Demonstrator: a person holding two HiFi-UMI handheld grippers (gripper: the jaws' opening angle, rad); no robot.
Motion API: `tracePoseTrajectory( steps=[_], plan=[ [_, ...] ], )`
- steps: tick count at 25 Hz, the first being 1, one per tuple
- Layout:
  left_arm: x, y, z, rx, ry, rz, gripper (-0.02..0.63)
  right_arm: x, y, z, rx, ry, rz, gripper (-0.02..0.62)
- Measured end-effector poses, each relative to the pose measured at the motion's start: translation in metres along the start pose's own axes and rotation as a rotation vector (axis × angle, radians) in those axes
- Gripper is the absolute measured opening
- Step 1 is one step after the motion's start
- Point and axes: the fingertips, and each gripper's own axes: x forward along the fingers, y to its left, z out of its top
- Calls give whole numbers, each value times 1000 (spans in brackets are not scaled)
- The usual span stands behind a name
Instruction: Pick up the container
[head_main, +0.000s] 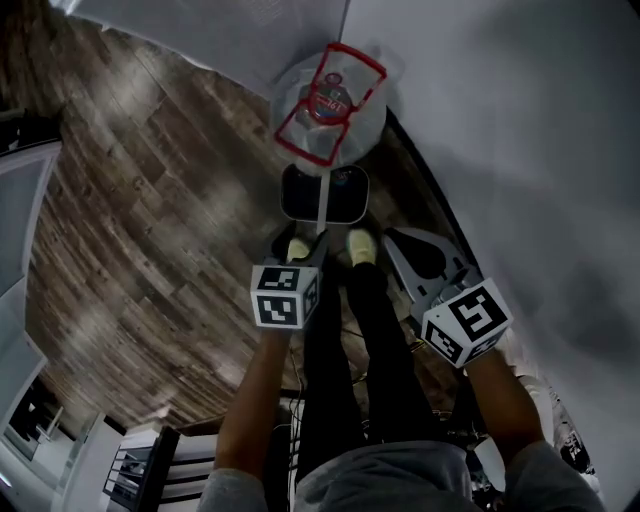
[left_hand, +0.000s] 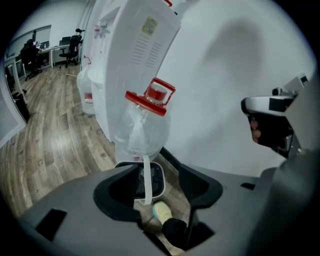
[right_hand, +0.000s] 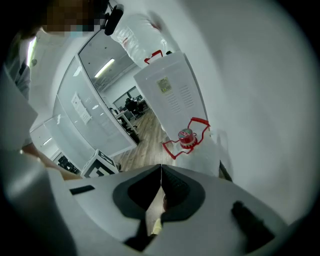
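Wood-plank floor (head_main: 150, 200), white wall (head_main: 520, 150) along its right edge. Left gripper (left_hand: 157, 192) spread wide, nothing between the pads. Through the gap only a dark, pale-rimmed tray or bin (left_hand: 156, 181), a hanging white strip (left_hand: 146, 182) and a shoe (left_hand: 161, 211). Right gripper (right_hand: 161, 181) pressed together, empty. Beyond both: clear container (head_main: 330, 110) with red cap and red handle frame, at the floor's edge against the wall, just behind the tray. Base hidden, so can't tell what it rests on. Well apart from both grippers, no contact.

Progress, as a judgement: approach only. Nothing grasped, container not lifted. Remaining: close in, get jaws onto the handle frame, grip, lift.

View differences: head view alone shows both grippers side by side above the feet. Left gripper view adds desks (left_hand: 55, 50) far down the room, plus fingers (left_hand: 256, 131) on the right gripper. Right gripper view adds a glass partition (right_hand: 85, 110) and the label (right_hand: 163, 85) on a white panel (right_hand: 175, 105) behind the container.
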Motion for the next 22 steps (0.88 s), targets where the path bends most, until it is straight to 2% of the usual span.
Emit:
tracePoseTrajectory(
  steps=[13,22],
  plan=[
    [128,35,-55,-9,57,-9,245,49,-35,-75,87,12,15,25],
    [170,45,-73,15,82,-17,245,56,-39,-129,138,75,36,25]
  ],
)
